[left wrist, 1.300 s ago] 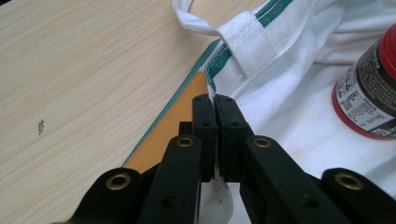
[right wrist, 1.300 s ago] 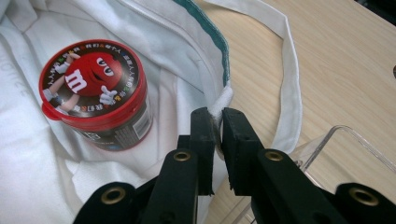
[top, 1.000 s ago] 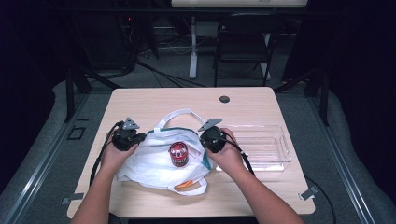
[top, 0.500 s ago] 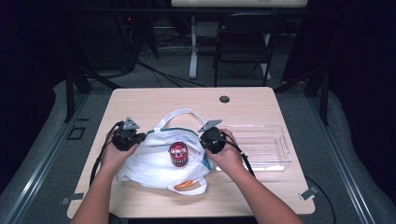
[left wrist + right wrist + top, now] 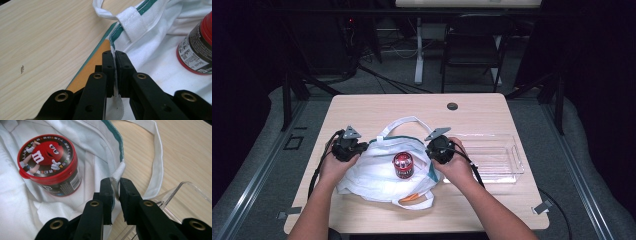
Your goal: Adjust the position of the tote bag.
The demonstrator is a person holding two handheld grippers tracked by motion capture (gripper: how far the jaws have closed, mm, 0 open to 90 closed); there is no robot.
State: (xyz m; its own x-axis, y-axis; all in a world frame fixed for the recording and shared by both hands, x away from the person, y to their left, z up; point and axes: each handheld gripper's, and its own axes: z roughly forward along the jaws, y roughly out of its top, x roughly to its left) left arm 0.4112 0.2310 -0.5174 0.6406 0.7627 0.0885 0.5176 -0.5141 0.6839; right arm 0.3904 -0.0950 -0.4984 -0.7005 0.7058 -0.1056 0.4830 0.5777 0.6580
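A: Step here? Both tools are on the bag, one at each side of its mouth.

B: Holding the mouth open, I'd say. Left tool is clamped tight on the bag's rim, with the cloth squeezed flat between the jaws. That's the green-trimmed edge, just below where the handle is stitched on.

A: Right tool?

B: On the opposite rim of the bag. Its jaws have just been easing apart; the cloth edge is between them, with a slit of daylight on one side. It looks more like a loose pinch than a firm bite, so I can't call it a sure grip.

A: Where's the bag?

B: It lies flat on the bench, at the near middle, with its mouth toward the far side and the handle looped out past it. A red can stands upright on the bag cloth between the two tools. Something orange peeks out at the bag's near edge; I can't tell what it is.

A: Anything else by the bag?

B: A clear tray is just right of the bag, beside the right hand.

A: Next move?

B: My guess: the can needs to end up inside. That calls for the left tool to keep its bite and lift the rim, while the right tool either re-clamps or lets go fully to fetch the can. The risk is that the right rim slips out half-held and the mouth flops shut.
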